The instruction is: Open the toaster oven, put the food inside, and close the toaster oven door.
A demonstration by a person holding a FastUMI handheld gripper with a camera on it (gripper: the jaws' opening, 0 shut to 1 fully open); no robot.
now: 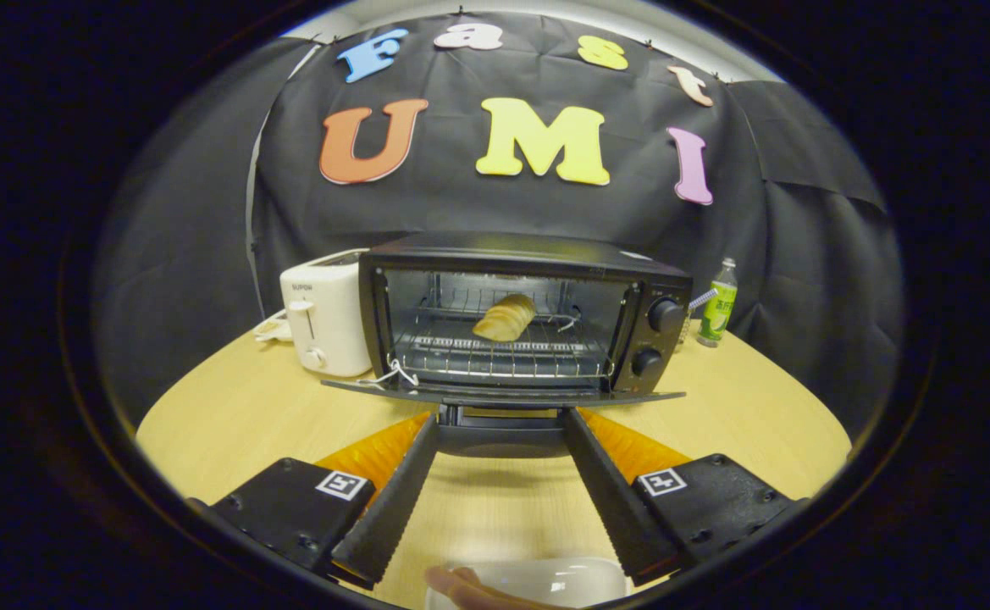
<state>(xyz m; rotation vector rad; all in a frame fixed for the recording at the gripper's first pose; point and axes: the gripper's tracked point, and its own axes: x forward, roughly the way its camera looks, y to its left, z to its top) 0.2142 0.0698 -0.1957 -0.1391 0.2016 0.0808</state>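
A black toaster oven (525, 318) stands on the wooden table with its door (503, 394) folded down flat. A piece of bread (505, 318) lies on the wire rack inside. My gripper (501, 419) is open, its fingers spread wide just under the front edge of the lowered door, on either side of the door's handle (501, 434). Nothing is held between the fingers. Close behind the fingers sits a white plate (537, 583) with a sausage-like piece of food (469, 589) on it.
A white pop-up toaster (325, 318) stands to the left of the oven, touching or nearly touching it. A green-labelled bottle (717, 305) stands behind the oven's right side. The round wooden table (232, 415) spreads out to both sides.
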